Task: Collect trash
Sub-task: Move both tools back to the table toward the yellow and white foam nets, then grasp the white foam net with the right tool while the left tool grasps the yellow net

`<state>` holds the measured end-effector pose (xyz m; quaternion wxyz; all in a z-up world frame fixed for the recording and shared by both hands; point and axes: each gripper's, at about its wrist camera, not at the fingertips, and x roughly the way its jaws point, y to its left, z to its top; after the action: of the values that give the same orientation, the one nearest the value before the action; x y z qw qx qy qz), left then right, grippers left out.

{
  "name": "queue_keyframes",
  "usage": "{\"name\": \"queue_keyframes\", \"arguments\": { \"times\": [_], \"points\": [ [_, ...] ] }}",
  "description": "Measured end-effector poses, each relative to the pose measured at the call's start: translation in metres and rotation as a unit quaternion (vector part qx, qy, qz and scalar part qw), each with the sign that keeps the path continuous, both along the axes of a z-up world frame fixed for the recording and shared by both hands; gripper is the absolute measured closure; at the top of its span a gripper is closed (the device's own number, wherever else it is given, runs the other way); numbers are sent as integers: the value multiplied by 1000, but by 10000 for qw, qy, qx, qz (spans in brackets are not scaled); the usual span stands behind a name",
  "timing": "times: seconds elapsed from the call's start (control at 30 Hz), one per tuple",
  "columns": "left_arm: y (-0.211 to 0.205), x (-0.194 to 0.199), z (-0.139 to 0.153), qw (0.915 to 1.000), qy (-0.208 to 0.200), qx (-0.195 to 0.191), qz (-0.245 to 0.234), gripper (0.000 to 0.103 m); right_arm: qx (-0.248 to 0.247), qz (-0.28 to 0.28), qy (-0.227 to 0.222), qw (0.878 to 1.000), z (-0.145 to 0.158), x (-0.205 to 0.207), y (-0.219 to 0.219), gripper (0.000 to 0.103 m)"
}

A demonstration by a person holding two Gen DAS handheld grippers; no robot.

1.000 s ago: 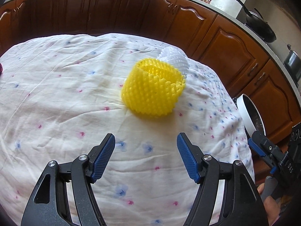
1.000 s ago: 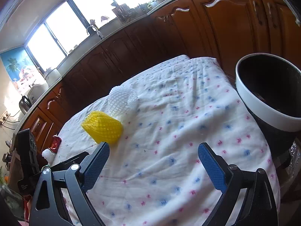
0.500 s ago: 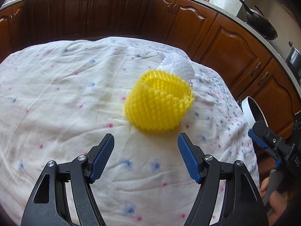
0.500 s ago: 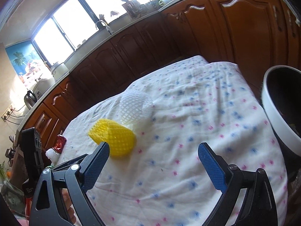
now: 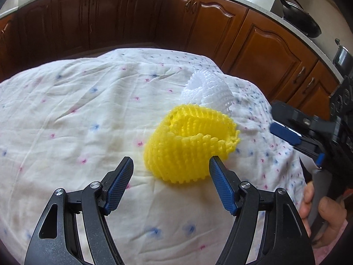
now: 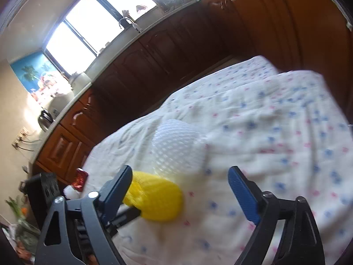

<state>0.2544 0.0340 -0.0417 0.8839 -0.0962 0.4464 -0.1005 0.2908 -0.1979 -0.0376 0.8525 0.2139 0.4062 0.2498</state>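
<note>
The yellow foam fruit net lies on the tablecloth directly ahead of the left gripper, its near side sitting between the two blue fingertips; the right-hand pad is at the net's edge, though contact cannot be told, and the left-hand pad stands apart from it. The left gripper's jaws are spread wide and grasp nothing. The net is a short, squashed sleeve of bright yellow mesh, lying on its side with its opening facing up and away, the rim ragged.

Just behind it, touching or nearly so, lies a white foam fruit net of the same weave, curled over. In the right wrist view, which is blurred, the white net sits ahead of the right gripper, between its spread fingers, and the yellow one is low beside the left-hand finger. The right gripper is also released and empty; it shows at the right edge of the left wrist view, with the hand that holds it.

The cloth is white, creased, dotted with small blue and pink flowers. Brown wooden cabinets run behind the table, and a black pan rests on the counter. No writing is readable.
</note>
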Motion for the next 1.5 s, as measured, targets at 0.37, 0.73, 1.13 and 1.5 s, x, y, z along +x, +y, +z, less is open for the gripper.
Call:
{"name": "queue_keyframes", "arguments": {
  "times": [0.37, 0.73, 1.13, 1.5],
  "points": [
    [-18, 11, -5, 9993, 32, -46, -358, 81, -199, -77, 94, 9997, -14, 24, 12, 102],
    [-17, -13, 12, 9991, -244, -58, -327, 85, -29, -393, -57, 9992, 6, 2, -30, 72],
    [30, -22, 17, 9981, -273, -9, 555, 85, -47, -234, 204, 9995, -13, 48, 33, 51],
    [23, -24, 13, 9985, -228, -45, 495, 85, -262, -160, -268, 9992, 14, -9, 1, 97]
  ]
}}
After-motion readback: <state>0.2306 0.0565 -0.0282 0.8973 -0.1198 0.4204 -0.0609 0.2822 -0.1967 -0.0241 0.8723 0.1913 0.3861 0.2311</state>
